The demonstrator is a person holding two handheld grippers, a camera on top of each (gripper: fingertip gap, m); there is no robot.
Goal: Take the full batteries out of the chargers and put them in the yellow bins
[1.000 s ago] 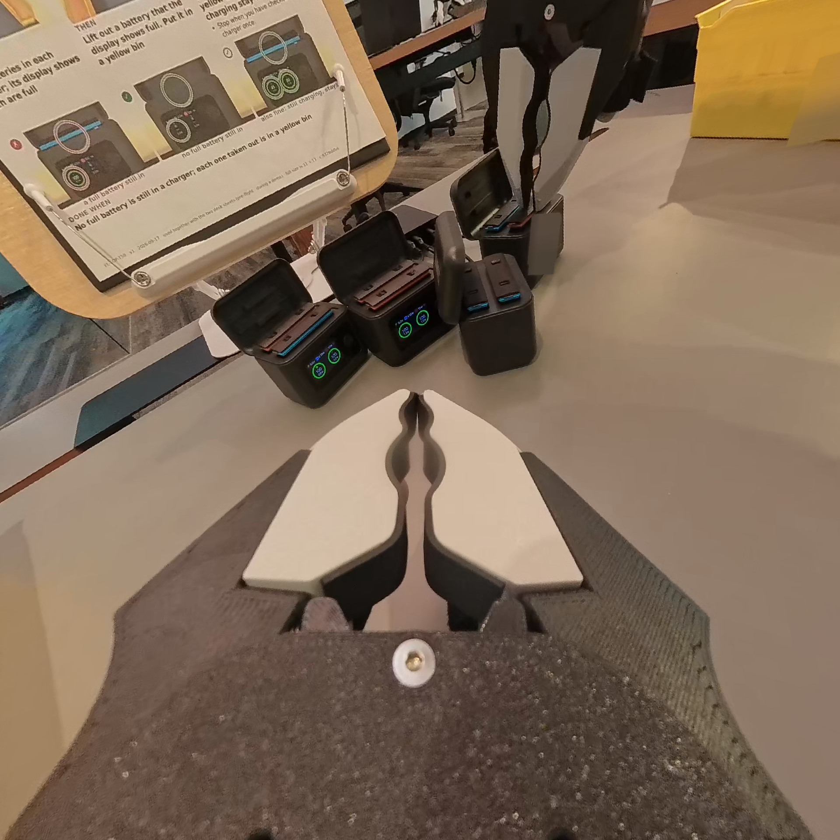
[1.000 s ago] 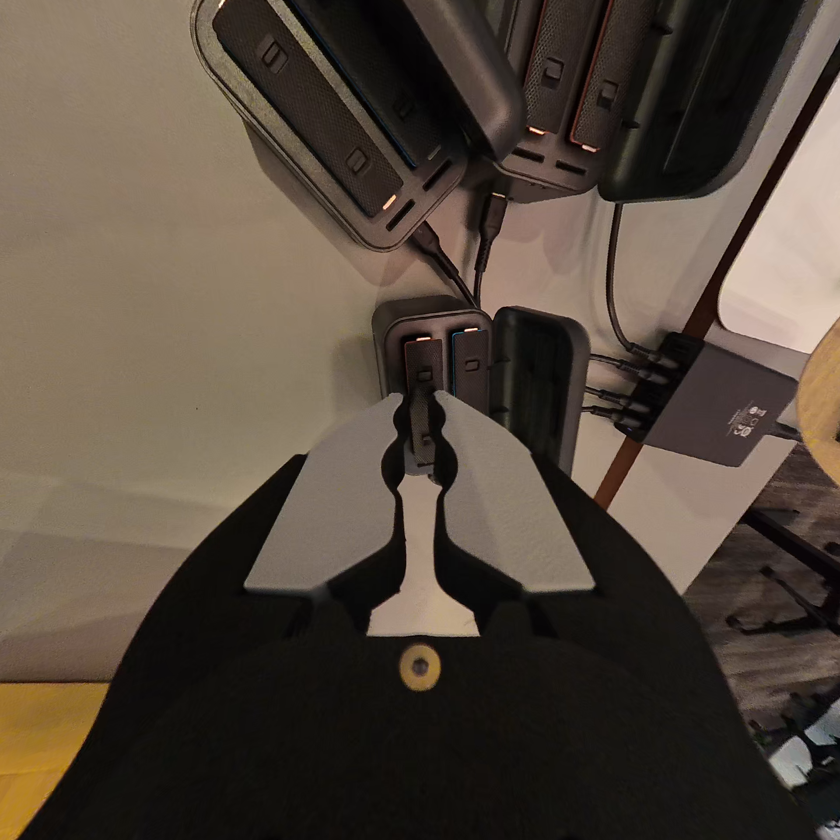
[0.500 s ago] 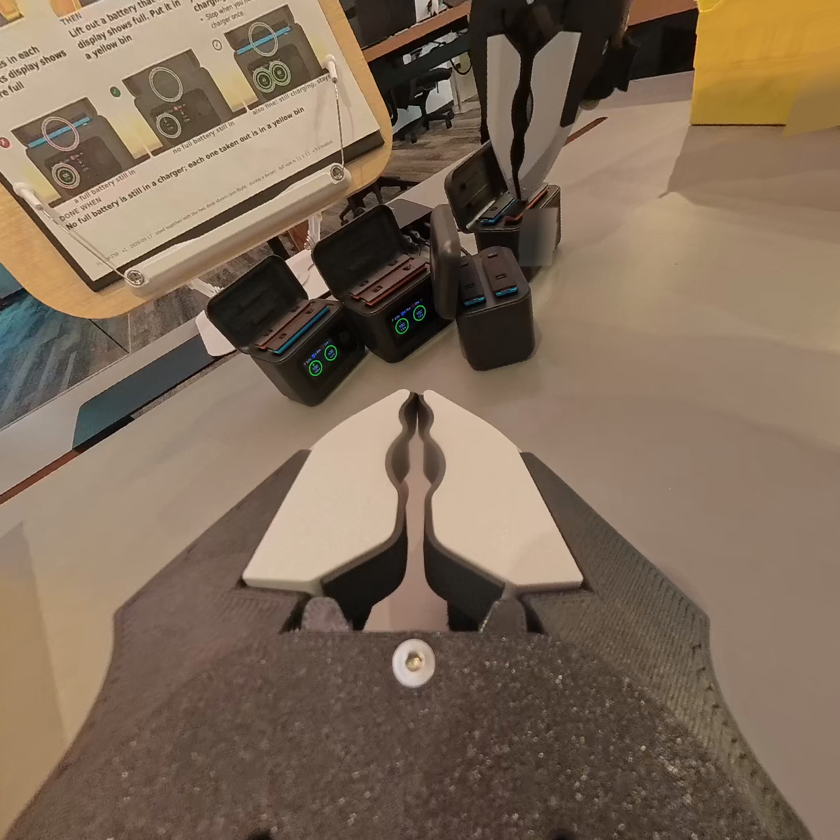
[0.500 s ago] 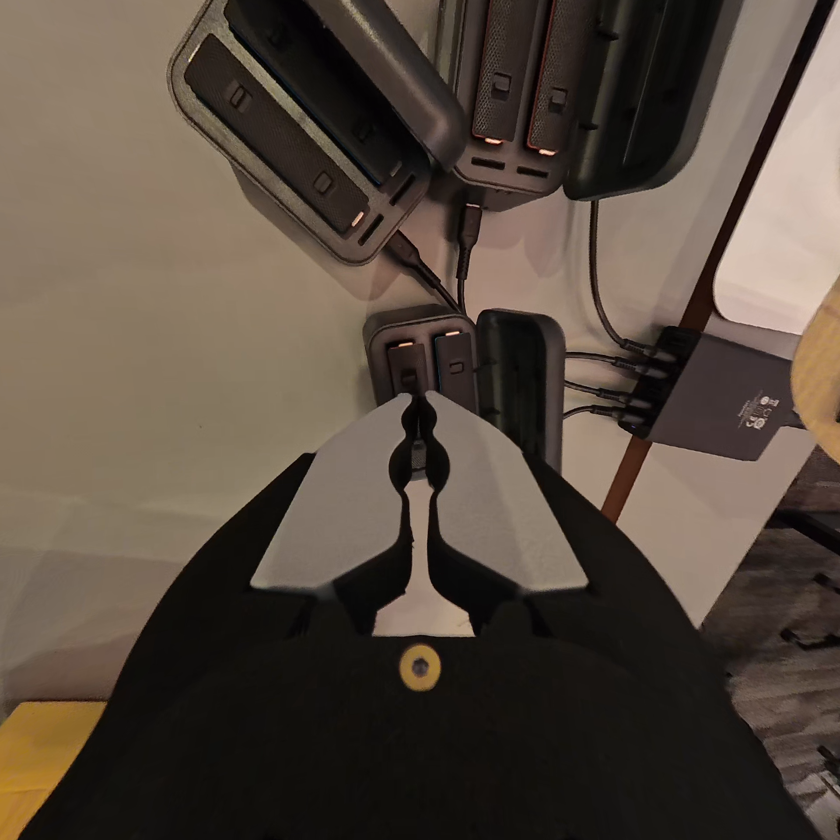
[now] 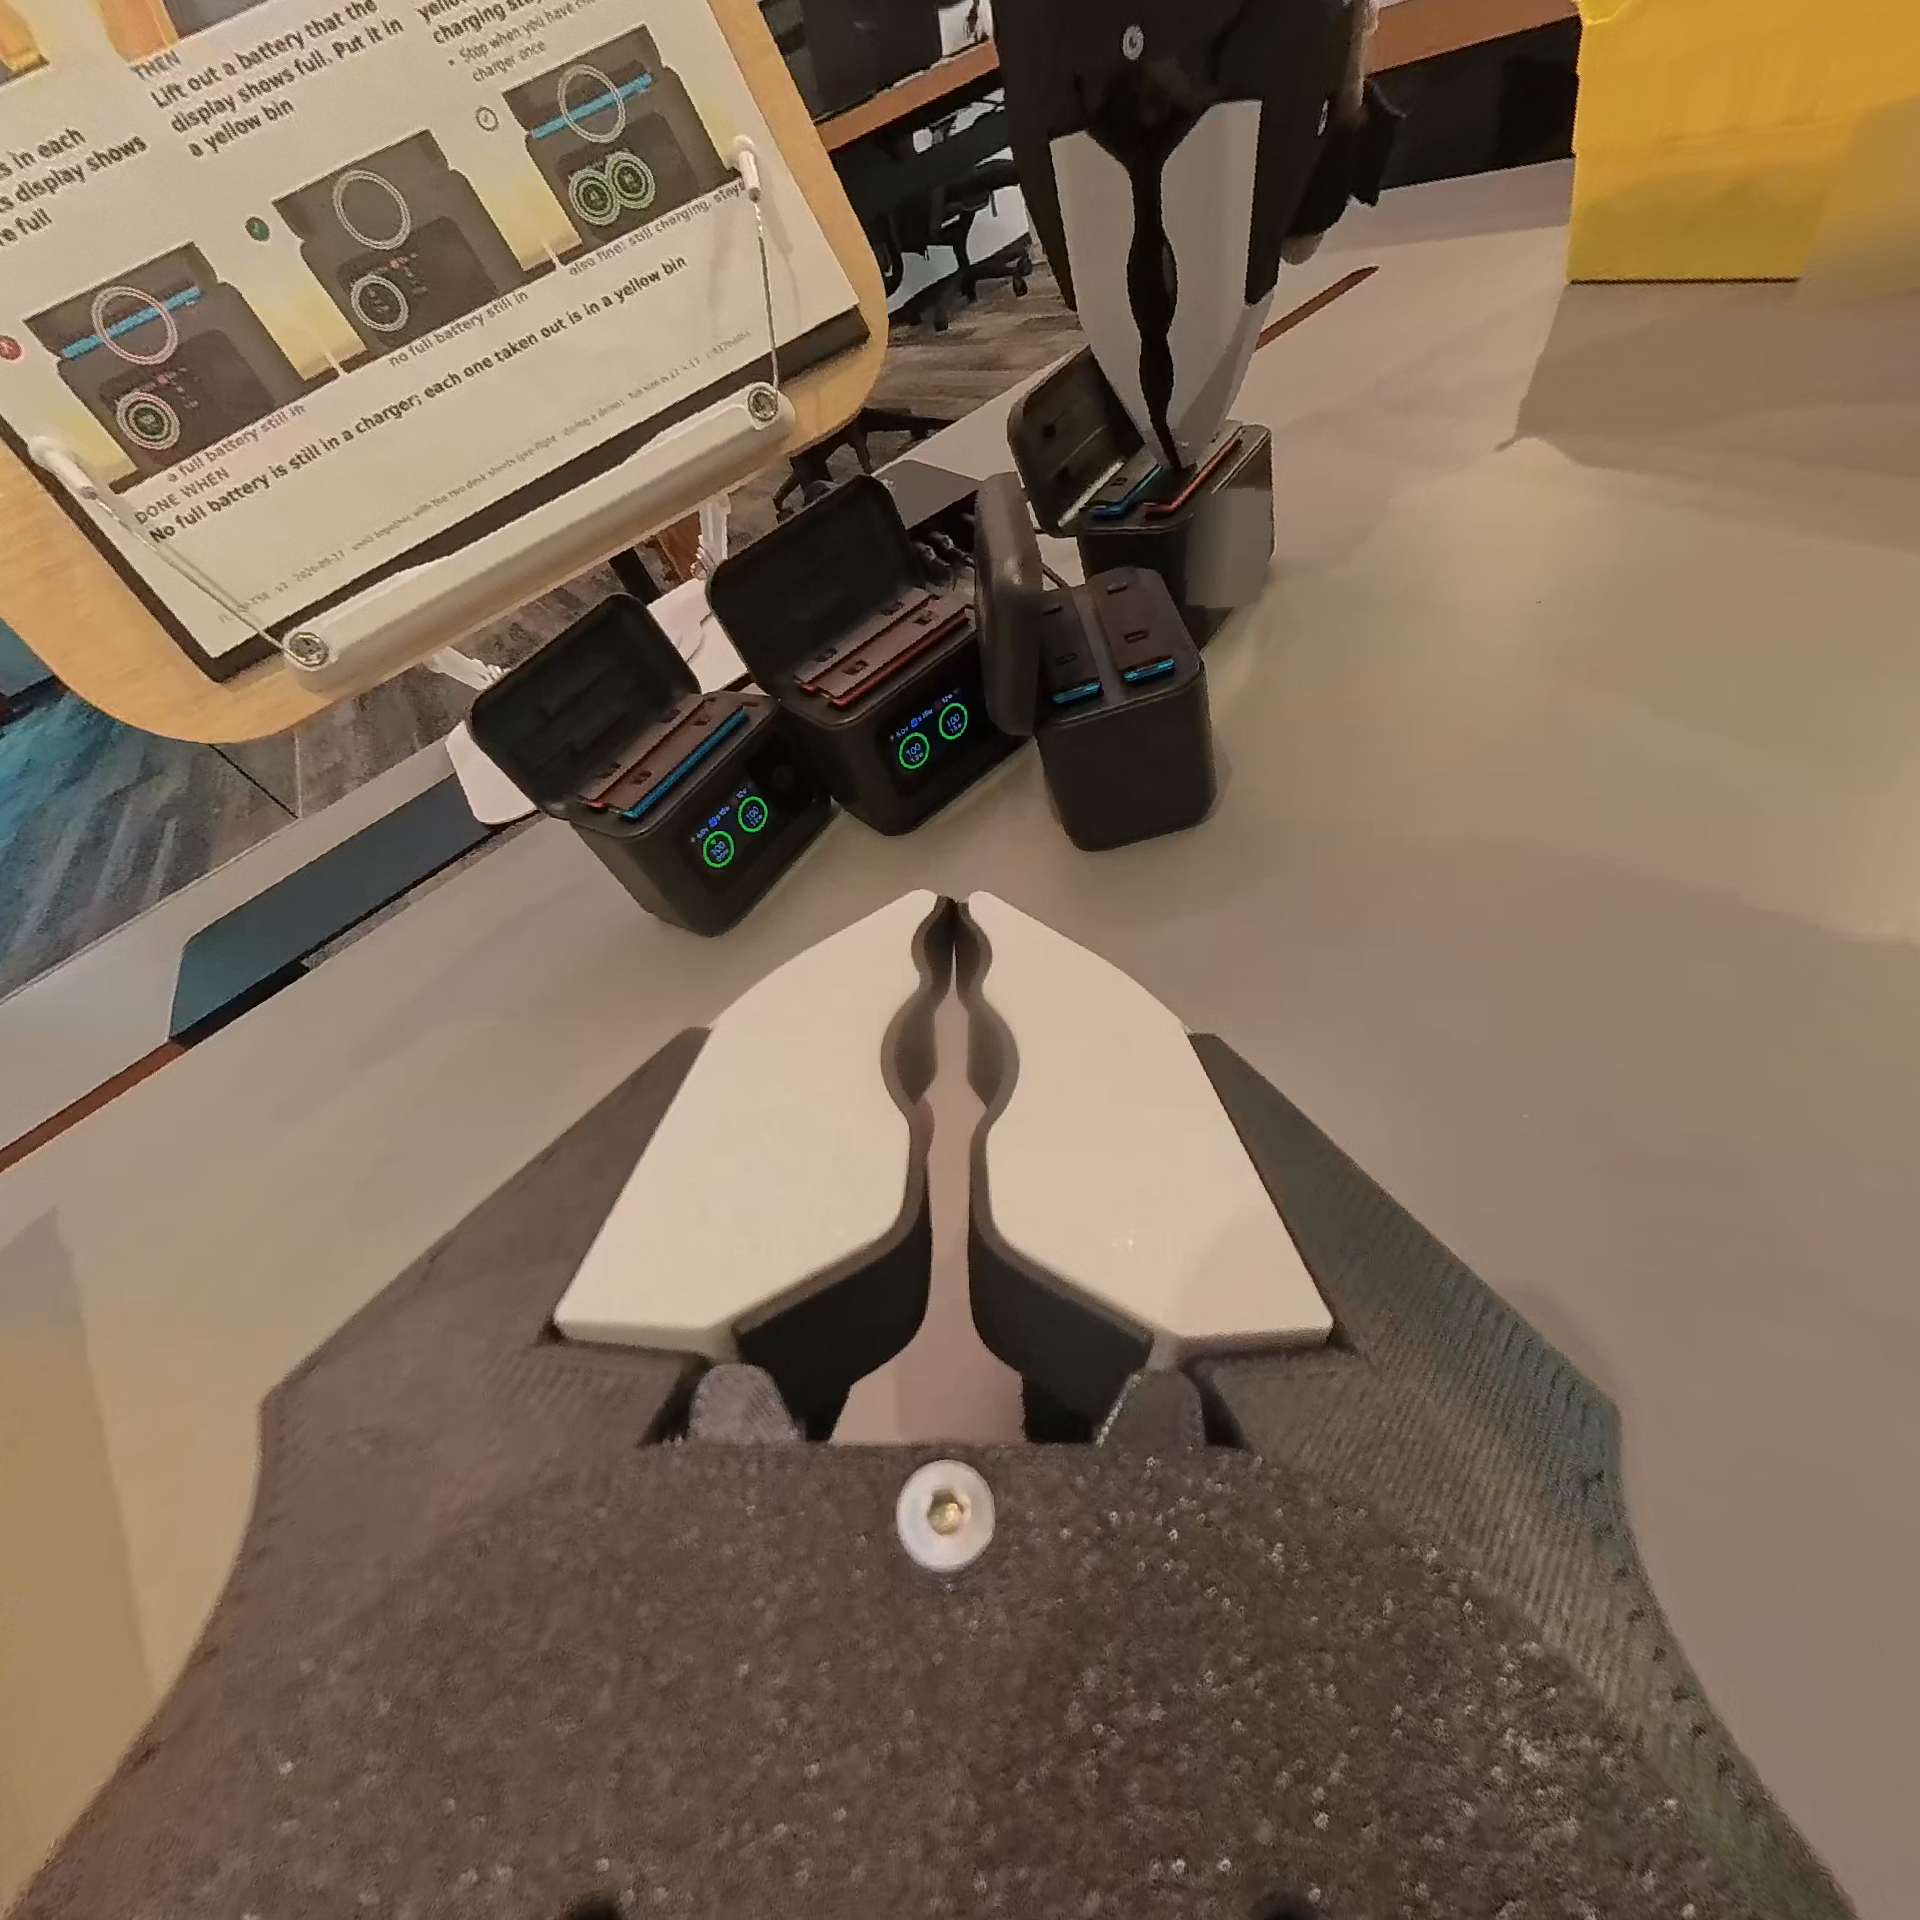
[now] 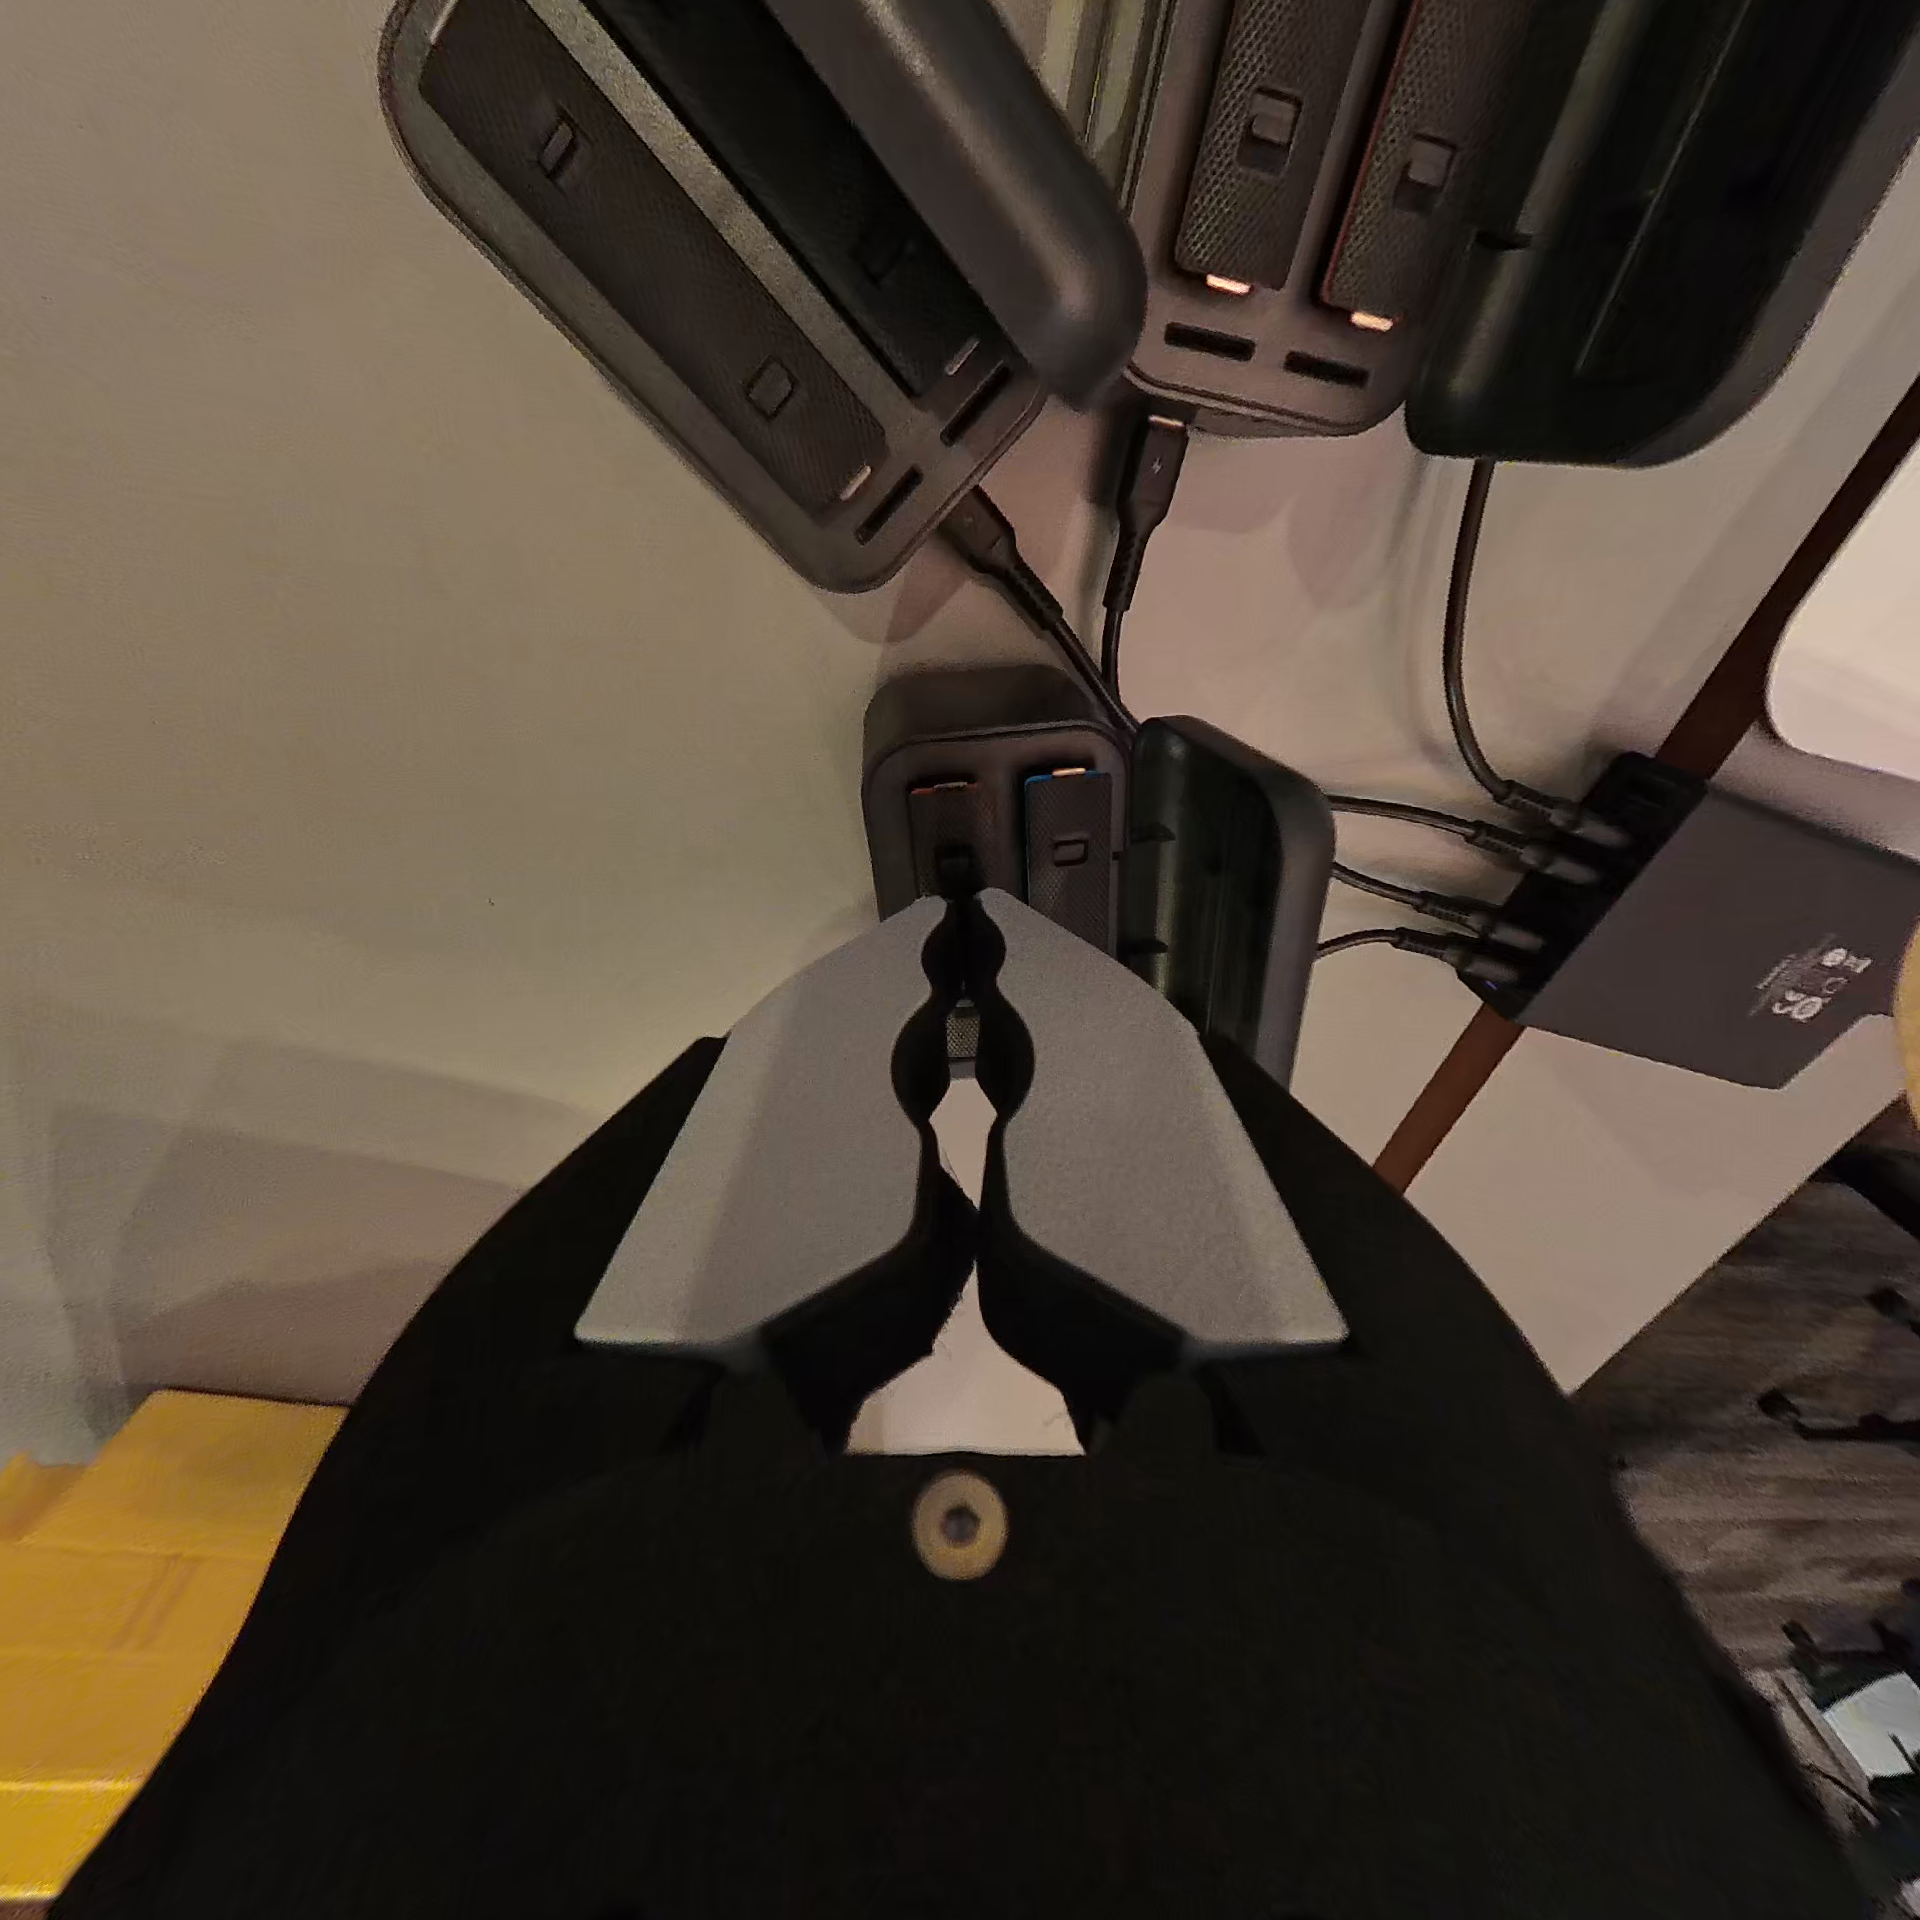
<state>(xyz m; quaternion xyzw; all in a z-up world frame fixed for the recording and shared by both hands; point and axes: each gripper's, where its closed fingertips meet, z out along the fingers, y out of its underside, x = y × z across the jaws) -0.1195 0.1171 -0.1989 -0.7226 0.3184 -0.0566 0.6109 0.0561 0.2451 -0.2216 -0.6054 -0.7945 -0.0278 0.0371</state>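
Four black chargers with open lids stand on the grey table. The far charger holds a red-edged battery and a blue-edged battery. My right gripper points down onto it, its tips pinched together on the top of the red-edged battery, which sits in its slot. It also shows in the left wrist view. My left gripper is shut and empty, hovering over the table short of the front chargers. A yellow bin stands far right.
Two left chargers show green rings on their displays; a third charger stands beside them. An instruction board leans at the back left. A grey power hub with cables lies by the table edge. Another yellow bin is behind my right gripper. Across from one pair of fingers to the other is roughly 20 centimeters. From my right tips it is roughly 20 centimeters to the grey power hub; from my left, 35 centimeters.
My right gripper's fingers have closed from a wider gap around the red-edged battery to nearly touching at its top. My left gripper has only shifted slightly and stays shut.
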